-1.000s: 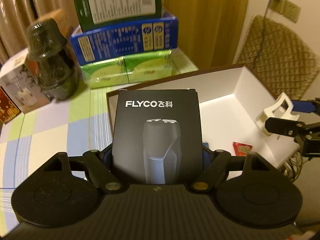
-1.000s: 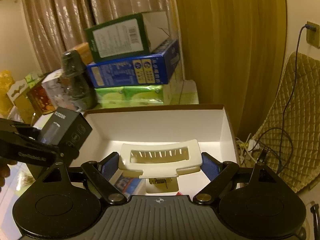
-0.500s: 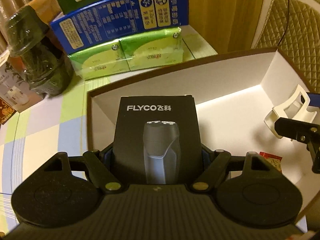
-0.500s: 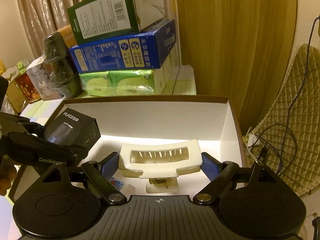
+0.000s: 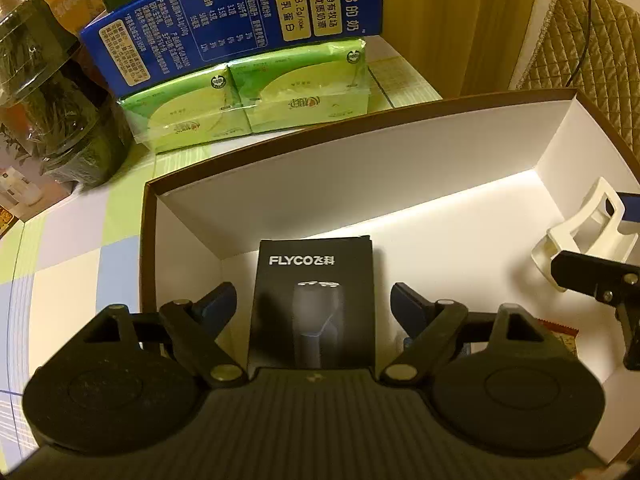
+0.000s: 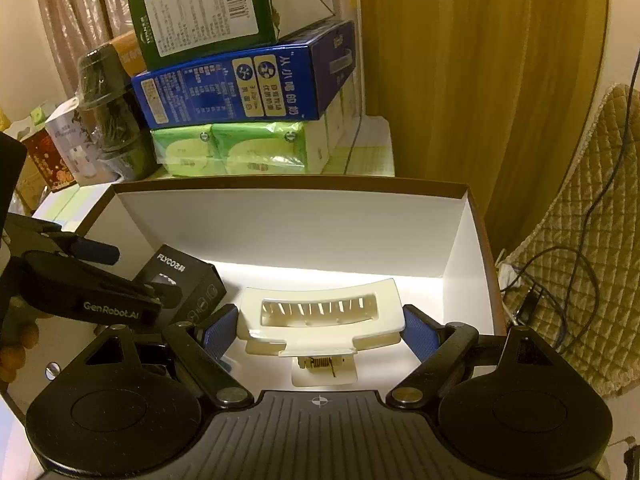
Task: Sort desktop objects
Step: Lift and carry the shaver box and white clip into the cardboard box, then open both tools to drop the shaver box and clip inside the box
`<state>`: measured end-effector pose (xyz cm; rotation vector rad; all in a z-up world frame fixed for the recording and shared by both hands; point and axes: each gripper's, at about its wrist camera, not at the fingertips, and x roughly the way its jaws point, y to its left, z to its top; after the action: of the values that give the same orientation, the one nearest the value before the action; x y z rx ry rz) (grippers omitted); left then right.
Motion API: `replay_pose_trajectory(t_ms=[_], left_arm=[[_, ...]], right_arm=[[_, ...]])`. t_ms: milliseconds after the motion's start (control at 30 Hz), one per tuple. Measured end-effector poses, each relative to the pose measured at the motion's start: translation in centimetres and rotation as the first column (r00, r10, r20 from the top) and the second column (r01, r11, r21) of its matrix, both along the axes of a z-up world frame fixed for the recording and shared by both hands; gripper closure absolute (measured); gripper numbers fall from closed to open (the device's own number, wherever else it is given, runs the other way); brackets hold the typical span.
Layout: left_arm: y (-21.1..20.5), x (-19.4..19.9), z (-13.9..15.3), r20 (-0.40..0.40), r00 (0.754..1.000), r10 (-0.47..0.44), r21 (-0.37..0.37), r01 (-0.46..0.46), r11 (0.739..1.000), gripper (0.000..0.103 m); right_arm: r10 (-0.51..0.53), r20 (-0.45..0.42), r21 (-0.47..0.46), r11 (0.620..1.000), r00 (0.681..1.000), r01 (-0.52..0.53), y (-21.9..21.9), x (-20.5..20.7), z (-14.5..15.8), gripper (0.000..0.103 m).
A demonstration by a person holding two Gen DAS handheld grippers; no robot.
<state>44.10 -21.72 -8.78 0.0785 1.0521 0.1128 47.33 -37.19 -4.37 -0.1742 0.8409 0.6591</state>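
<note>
A black FLYCO shaver box lies on the floor of the white cardboard box, at its left end. My left gripper is open above it, with its fingers apart on both sides and clear of it. The shaver box also shows in the right wrist view, under the left gripper. My right gripper is shut on a white plastic clip and holds it over the right half of the cardboard box. The clip also shows in the left wrist view.
Behind the cardboard box stand green tissue packs, a blue milk carton with a green box on top, and a dark jar. A red packet lies in the box. A quilted chair with cables stands at the right.
My left gripper lowered the FLYCO box into the cardboard box and opened, letting it go. My right gripper moved further over the box with the clip still held.
</note>
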Motion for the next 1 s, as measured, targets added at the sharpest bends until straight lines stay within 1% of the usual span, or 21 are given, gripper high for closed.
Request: replay_pose_trajectory(t_ms=[267,367,467,533,733,800,900,1000], left_arm=[[0.3,-0.1,0.2,-0.002,1.000,0.008,-0.007,-0.008,1.000,0.020],[0.4,-0.1,0.3,-0.003,1.000,0.011,-0.009,-0.011,1.000,0.020],[0.3,-0.2,0.4,0.001,1.000,0.009,-0.003,-0.009,1.000,0.019],[0.4,-0.3,0.5,0.006,1.000,0.010,-0.006,-0.009,1.000,0.019],[0.3,-0.9,1.1,0.026,1.000,-0.005,-0.011,0.006,1.000,0.016],[0.3,-1.2,1.5,0.033,0.999,-0.009,-0.019,0.010,1.000,0.015],[0.3,-1.9,2.3,0.048,0.998,-0.026,-0.038,0.028,0.999,0.014],[0.2,-3.1,3.5,0.074,0.996,-0.040,-0.050,0.043,0.998,0.011]], right_arm=[[0.005,-0.004,-0.020,1.000,1.000,-0.005,0.5,0.5,-0.8,0.019],[0.009,0.011,-0.027,1.000,1.000,-0.009,0.7,0.7,-1.1,0.019],[0.020,0.032,-0.016,1.000,0.999,-0.019,0.8,0.7,-1.2,0.018],[0.016,0.044,-0.007,1.000,0.999,-0.016,0.7,0.7,-1.0,0.012],[0.017,0.075,0.028,0.999,0.997,-0.019,0.1,0.0,0.3,0.005],[0.013,0.075,0.054,0.998,0.997,-0.017,-0.5,-0.3,1.0,0.003],[0.009,0.074,0.096,0.995,0.997,-0.016,-1.4,-1.0,2.1,0.002],[-0.008,0.080,0.127,0.992,0.997,-0.002,-2.5,-2.1,3.1,0.002]])
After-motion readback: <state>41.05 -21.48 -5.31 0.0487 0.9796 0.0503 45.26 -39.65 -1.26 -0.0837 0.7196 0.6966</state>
